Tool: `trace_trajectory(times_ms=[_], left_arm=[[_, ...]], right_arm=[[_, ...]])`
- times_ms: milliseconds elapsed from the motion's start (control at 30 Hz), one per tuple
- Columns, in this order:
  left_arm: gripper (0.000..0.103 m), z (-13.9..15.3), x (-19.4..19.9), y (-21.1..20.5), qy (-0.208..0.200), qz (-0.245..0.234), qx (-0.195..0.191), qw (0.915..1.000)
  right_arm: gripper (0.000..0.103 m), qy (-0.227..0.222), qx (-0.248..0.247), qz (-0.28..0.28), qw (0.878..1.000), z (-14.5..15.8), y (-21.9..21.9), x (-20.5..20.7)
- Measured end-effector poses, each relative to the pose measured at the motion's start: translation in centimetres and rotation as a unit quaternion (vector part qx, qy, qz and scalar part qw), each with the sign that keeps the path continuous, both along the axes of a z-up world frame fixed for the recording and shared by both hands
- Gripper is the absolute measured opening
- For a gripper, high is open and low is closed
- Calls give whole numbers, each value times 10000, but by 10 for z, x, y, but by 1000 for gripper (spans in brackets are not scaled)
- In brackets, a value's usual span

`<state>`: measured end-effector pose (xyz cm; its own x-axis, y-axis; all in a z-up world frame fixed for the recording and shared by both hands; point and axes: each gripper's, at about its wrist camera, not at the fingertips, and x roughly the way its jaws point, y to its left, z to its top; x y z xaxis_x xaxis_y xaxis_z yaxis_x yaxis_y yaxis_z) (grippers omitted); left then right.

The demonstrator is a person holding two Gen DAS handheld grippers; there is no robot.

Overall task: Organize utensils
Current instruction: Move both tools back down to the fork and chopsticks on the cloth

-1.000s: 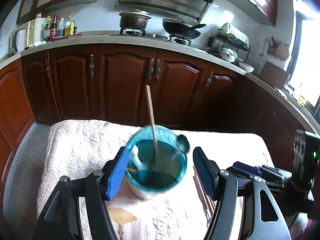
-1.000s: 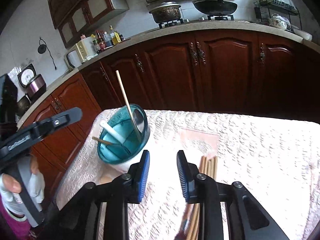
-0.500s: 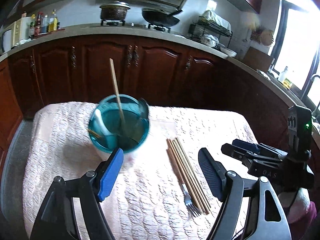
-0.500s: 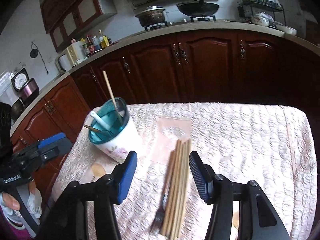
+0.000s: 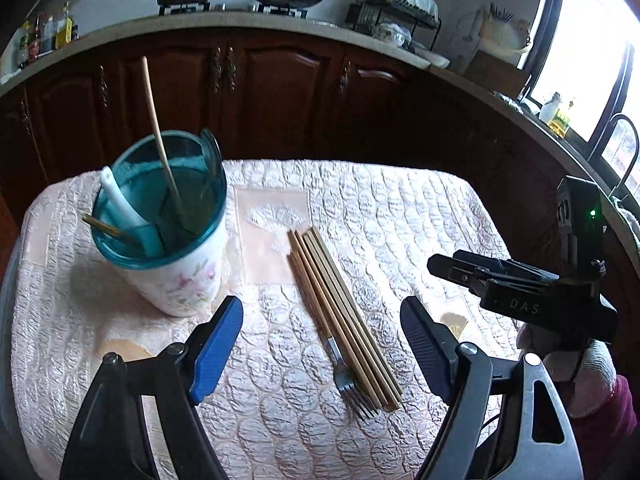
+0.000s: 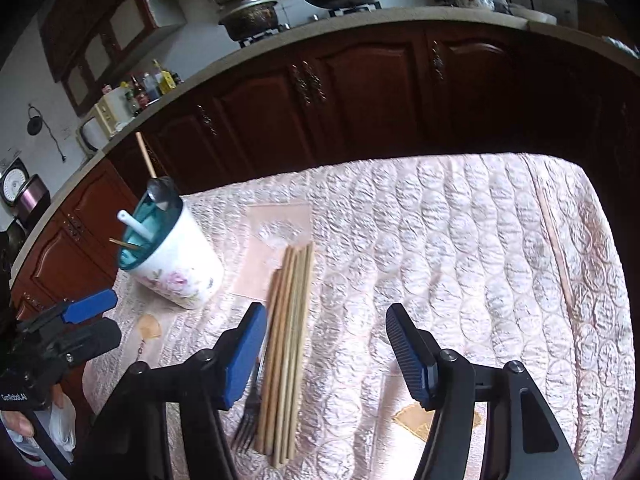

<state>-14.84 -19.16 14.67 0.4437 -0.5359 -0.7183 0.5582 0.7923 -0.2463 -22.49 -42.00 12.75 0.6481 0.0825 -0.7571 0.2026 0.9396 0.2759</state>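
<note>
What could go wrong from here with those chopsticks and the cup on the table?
The fork lies tight against the chopstick bundle, so a grab by the opening right gripper may take both, or scatter the loose sticks. The cup is tall, with a long stick leaning out; a bump from the opening left gripper could tip it on the soft quilted cloth.
</note>
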Motion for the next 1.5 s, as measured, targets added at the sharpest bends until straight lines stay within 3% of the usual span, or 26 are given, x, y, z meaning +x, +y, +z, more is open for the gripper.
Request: trace_trajectory(times_ms=[600, 900, 1233, 1500], left_arm=[[82, -16, -3, -10, 33, -151, 265, 9995], [82, -22, 3, -23, 168, -95, 196, 9996], [82, -12, -13, 3, 13, 140, 271, 9995], [82, -20, -13, 29, 137, 497, 182, 9985]], right_arm=[[67, -44, 98, 19, 9999, -2, -11, 9], [67, 128, 142, -87, 9998, -12, -28, 18], [70, 213, 110, -58, 9997, -8, -12, 2], [70, 346, 521, -79, 9980, -20, -6, 1]])
